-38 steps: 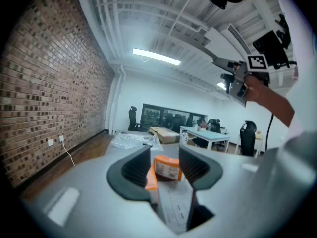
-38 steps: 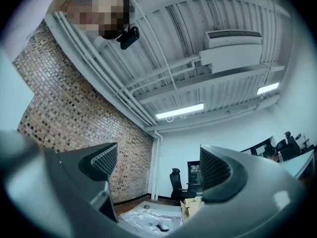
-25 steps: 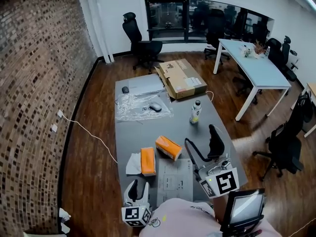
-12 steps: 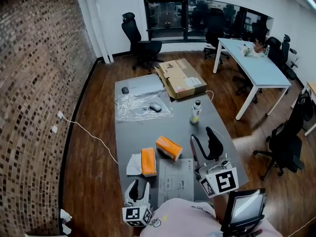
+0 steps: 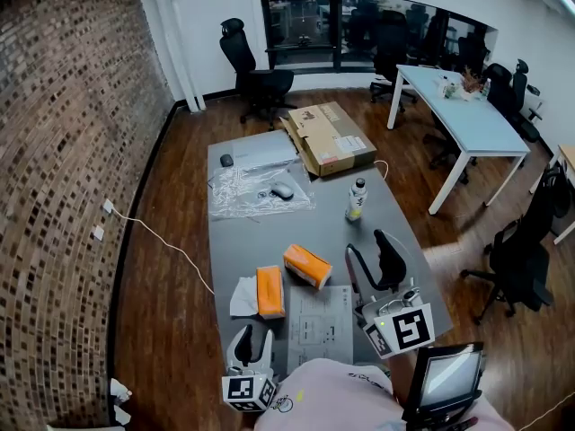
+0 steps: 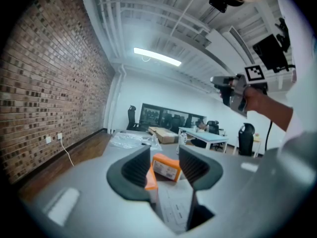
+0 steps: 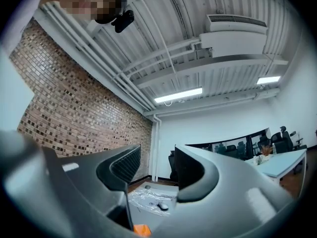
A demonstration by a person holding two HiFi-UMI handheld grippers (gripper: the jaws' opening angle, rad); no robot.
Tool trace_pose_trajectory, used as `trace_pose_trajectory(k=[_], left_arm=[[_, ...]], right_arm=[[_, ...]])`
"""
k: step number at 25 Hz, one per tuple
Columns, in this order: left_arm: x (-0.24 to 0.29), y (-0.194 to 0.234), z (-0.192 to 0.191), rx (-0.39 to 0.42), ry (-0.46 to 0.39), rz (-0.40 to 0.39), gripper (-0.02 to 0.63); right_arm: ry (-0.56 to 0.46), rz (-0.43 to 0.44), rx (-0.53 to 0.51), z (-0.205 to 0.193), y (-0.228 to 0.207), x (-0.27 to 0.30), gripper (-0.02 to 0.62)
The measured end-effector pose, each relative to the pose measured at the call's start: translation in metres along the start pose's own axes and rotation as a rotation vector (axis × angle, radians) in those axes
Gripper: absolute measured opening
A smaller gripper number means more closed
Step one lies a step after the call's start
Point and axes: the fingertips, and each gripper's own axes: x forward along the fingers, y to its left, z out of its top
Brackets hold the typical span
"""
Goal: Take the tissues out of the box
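Two orange tissue boxes lie mid-table: one [image 5: 269,292] with a white tissue [image 5: 243,297] beside its left, the other [image 5: 306,268] angled to its right. My left gripper [image 5: 252,335] rests at the near table edge, short of the boxes, its jaws close together with only a narrow gap. Through that gap in the left gripper view [image 6: 164,155] I see an orange box [image 6: 166,166]. My right gripper [image 5: 366,243] is held above the table, right of the boxes, shut on nothing. Its own view [image 7: 157,157] points up at the ceiling and brick wall.
A printed sheet [image 5: 317,329] lies in front of the boxes. Farther back stand a bottle [image 5: 356,200], a clear plastic bag [image 5: 259,191] with a mouse [image 5: 282,190], a closed laptop [image 5: 260,153] and a cardboard box [image 5: 328,139]. A screen [image 5: 445,380] sits at my lower right.
The right gripper's jaws have drawn together from wide apart to shut. The left gripper and both boxes have stayed put.
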Motion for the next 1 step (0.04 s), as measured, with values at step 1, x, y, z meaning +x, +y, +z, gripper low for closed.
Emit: trace_pose_trajectory(k=[1], left_arm=[[-0.0002, -0.0009, 0.0013, 0.000, -0.007, -0.004, 0.179]], right_arm=[[0.001, 0.002, -0.001, -0.0002, 0.0000, -0.0002, 0.206]])
